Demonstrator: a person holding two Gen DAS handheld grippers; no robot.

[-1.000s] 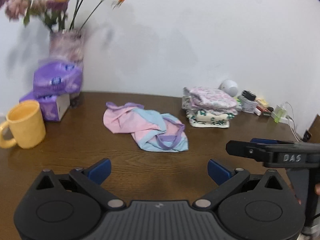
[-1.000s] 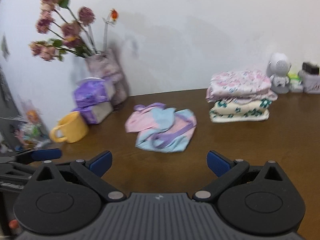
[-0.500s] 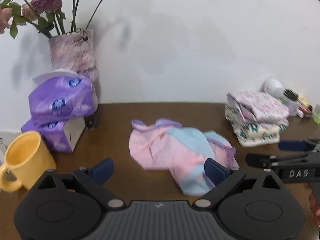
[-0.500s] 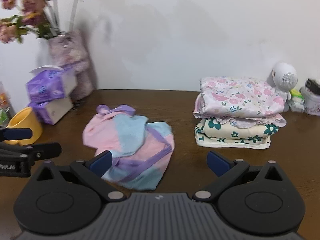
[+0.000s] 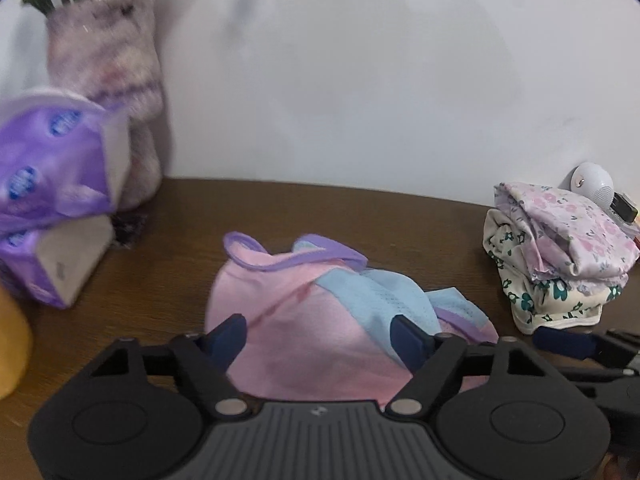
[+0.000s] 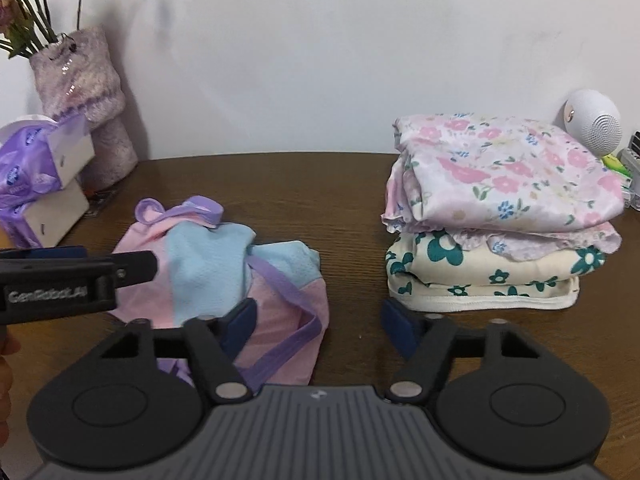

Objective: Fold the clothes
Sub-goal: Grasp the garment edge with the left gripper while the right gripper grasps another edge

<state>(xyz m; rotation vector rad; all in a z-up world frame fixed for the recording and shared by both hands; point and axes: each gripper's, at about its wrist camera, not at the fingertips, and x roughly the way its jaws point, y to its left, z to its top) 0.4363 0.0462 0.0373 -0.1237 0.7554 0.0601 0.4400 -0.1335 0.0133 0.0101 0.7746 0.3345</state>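
Note:
A crumpled pink and light-blue garment with purple trim [image 5: 320, 312] [image 6: 224, 276] lies unfolded on the brown table. My left gripper [image 5: 320, 334] hovers open right over its near edge, fingers spread on both sides of the pink cloth. My right gripper [image 6: 318, 322] is open too, at the garment's right edge, its left finger over the cloth and its right finger over bare table. Nothing is held. A stack of folded floral clothes [image 6: 500, 208] [image 5: 556, 256] sits to the right. The left gripper's finger [image 6: 80, 276] shows at the left of the right wrist view.
Purple tissue packs [image 5: 52, 208] [image 6: 36, 184] and a fuzzy purple vase with flowers [image 5: 112, 92] [image 6: 84, 108] stand at the back left. A yellow mug [image 5: 12, 344] is at the far left. A white round speaker [image 6: 592, 128] and small items sit behind the folded stack.
Both grippers have moved forward and down toward the pink and blue garment, which now lies right at their fingertips. Both stay open.

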